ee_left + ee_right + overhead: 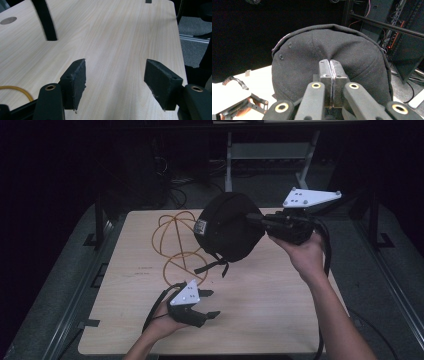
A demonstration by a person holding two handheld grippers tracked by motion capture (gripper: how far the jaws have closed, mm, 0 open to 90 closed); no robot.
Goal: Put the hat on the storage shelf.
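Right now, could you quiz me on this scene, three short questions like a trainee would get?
1. True or false: the left tongs are shut on the yellow cord.
2. Which thing do the right tongs hold? A) black cap B) the cord C) nothing
3. Fill in: the cap is held ___ the wooden table, not resting on it.

Key:
1. False; the left tongs' jaws stand apart over bare table.
2. A; the jaws are pinched on the cap's fabric.
3. above

Overhead forward-down — two close tongs-mounted cameras
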